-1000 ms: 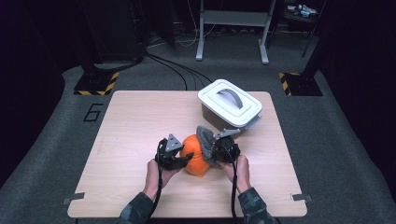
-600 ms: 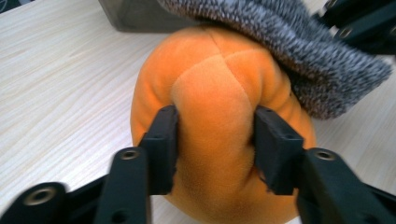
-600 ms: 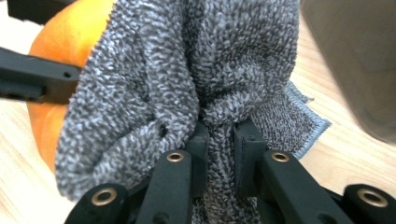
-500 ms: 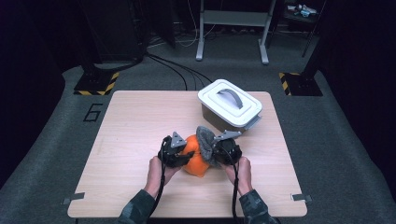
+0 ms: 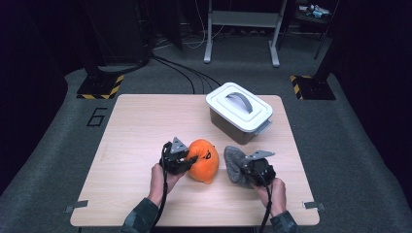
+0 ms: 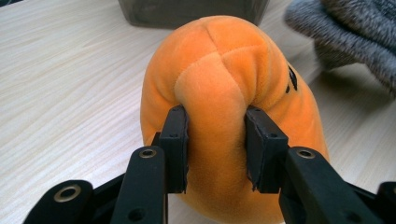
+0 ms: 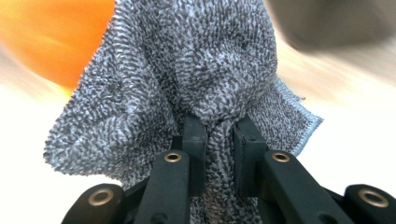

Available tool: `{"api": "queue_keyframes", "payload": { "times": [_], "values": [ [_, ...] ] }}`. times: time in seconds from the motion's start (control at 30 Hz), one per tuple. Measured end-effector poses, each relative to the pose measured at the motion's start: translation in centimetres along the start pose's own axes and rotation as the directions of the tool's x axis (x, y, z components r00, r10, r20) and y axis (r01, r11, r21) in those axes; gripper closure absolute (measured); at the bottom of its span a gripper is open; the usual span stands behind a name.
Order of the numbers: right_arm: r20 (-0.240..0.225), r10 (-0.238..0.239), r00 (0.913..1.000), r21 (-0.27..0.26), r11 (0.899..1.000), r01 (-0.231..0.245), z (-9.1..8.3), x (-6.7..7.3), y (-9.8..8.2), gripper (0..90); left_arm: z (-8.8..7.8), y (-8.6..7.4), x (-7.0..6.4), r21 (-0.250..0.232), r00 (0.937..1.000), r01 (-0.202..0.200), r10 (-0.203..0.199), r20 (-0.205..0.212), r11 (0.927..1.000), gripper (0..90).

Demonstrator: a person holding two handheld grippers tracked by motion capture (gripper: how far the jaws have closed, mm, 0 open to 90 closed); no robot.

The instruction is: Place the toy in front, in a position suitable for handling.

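— Dark floor all round, and the pale wooden desk [image 5: 131,131] carries what?

— An orange plush toy [image 5: 204,160] near the front edge, middle. The left gripper [image 5: 187,160] has just been closing, its pads now pinching a fold of it.

— And the right gripper [image 5: 245,167]?

— Clamped on a grey cloth [image 5: 234,162], just beside the toy. A lidded white box [image 5: 239,109] stands toward the far right corner.

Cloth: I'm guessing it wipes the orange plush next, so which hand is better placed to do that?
Right, probably. The right tool is shut on the cloth, beside the plush; the left tool has just been closing and pinches the plush, steadying it.
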State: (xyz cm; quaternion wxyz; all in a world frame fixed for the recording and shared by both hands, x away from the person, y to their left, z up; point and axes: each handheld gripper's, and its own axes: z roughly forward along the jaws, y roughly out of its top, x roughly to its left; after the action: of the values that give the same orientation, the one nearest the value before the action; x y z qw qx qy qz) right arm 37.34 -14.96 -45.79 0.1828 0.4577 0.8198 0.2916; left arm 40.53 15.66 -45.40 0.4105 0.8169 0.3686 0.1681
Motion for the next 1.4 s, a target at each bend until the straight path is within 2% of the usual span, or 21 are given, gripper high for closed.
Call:
{"api": "queue_keyframes", "payload": {
  "times": [0.07, 0.1, 0.2, 0.23, 0.33, 0.43, 0.53, 0.63, 0.7, 0.8, 0.9, 0.93, 0.97, 1.07, 1.13, 1.2, 1.27, 1.4],
  "values": [
    [0.032, 0.039, 0.9987, 0.006, 0.999, -0.040, -0.2, -1.3, -1.0, 77.5, -0.1, -0.1, 0.0, -0.004, 1.0000, 0.003, -0.003, 0.000, 1.0000, 63.8],
    [0.052, 0.040, 0.9979, 0.019, 0.999, -0.041, -0.2, -2.0, -1.5, 77.4, -0.1, -0.1, 0.1, -0.002, 1.0000, 0.000, 0.000, 0.001, 1.0000, 63.8],
    [0.112, 0.078, 0.9906, 0.042, 0.996, -0.083, -0.4, -4.2, -2.6, 77.0, -0.1, -0.1, 0.1, -0.003, 1.0000, 0.005, -0.005, 0.004, 1.0000, 64.0],
    [0.137, 0.100, 0.9855, 0.048, 0.993, -0.107, -0.5, -4.8, -2.8, 76.7, -0.1, -0.1, 0.1, -0.002, 1.0000, 0.005, -0.005, 0.004, 1.0000, 64.1],
    [0.192, 0.128, 0.9729, 0.050, 0.989, -0.140, -0.3, -7.1, -3.0, 75.7, -0.1, -0.1, 0.1, 0.001, 1.0000, -0.001, 0.001, 0.000, 1.0000, 64.1],
    [0.228, 0.161, 0.9603, 0.076, 0.980, -0.182, 0.5, -9.2, -2.7, 74.2, -0.1, -0.1, 0.2, 0.007, 1.0000, -0.003, 0.003, -0.002, 1.0000, 64.1],
    [0.267, 0.175, 0.9477, 0.079, 0.976, -0.202, 1.3, -10.5, -2.5, 73.0, -0.1, -0.1, 0.2, 0.007, 1.0000, 0.000, 0.000, -0.002, 1.0000, 64.1],
    [0.286, 0.194, 0.9384, 0.090, 0.970, -0.228, 2.3, -11.4, -2.2, 70.5, -0.1, -0.1, 0.2, 0.007, 1.0000, -0.003, 0.003, -0.006, 1.0000, 64.0],
    [0.299, 0.205, 0.9319, 0.092, 0.966, -0.242, 2.9, -12.0, -2.0, 66.5, -0.1, -0.1, 0.2, 0.006, 1.0000, -0.003, 0.003, -0.008, 1.0000, 64.1],
    [0.310, 0.210, 0.9272, 0.093, 0.964, -0.249, 3.9, -12.5, -2.0, 53.9, -0.1, -0.2, 0.2, -0.001, 0.9999, 0.003, -0.003, -0.010, 1.0000, 64.1],
    [0.308, 0.229, 0.9233, 0.080, 0.961, -0.265, 3.7, -12.8, -2.1, 31.0, -0.1, -0.3, 0.2, 0.000, 0.9999, 0.000, 0.000, -0.012, 1.0000, 64.1],
    [0.289, 0.236, 0.9277, 0.072, 0.961, -0.267, 3.3, -12.9, -2.1, 25.5, -0.1, -0.3, 0.2, 0.001, 0.9999, -0.002, 0.002, -0.012, 1.0000, 64.1],
    [0.283, 0.241, 0.9283, 0.054, 0.962, -0.266, 2.8, -12.9, -2.1, 21.4, -0.1, -0.4, 0.2, 0.000, 0.9999, -0.001, 0.001, -0.012, 1.0000, 64.2],
    [0.260, 0.239, 0.9356, -0.015, 0.970, -0.244, 0.6, -12.2, -1.8, 14.3, -0.1, -0.4, 0.4, 0.002, 1.0000, 0.004, -0.004, -0.007, 1.0000, 64.2],
    [0.225, 0.233, 0.9460, -0.061, 0.972, -0.225, -1.0, -11.3, -1.8, 9.8, -0.1, -0.3, 0.4, 0.003, 1.0000, 0.004, -0.004, -0.007, 1.0000, 64.2],
    [0.179, 0.222, 0.9585, -0.084, 0.974, -0.210, -2.1, -10.3, -2.1, 5.3, -0.1, -0.3, 0.4, 0.005, 1.0000, 0.001, -0.001, -0.006, 1.0000, 64.2],
    [0.141, 0.205, 0.9685, -0.096, 0.976, -0.193, -2.4, -9.0, -2.6, 1.8, -0.1, -0.3, 0.3, -0.001, 0.9999, 0.001, -0.001, -0.011, 1.0000, 64.2],
    [0.091, 0.165, 0.9822, -0.085, 0.984, -0.157, -0.9, -6.2, -4.5, 0.0, -0.2, -0.3, 0.2, -0.012, 1.0000, 0.003, -0.003, -0.003, 0.9999, 66.2]
  ]
}}
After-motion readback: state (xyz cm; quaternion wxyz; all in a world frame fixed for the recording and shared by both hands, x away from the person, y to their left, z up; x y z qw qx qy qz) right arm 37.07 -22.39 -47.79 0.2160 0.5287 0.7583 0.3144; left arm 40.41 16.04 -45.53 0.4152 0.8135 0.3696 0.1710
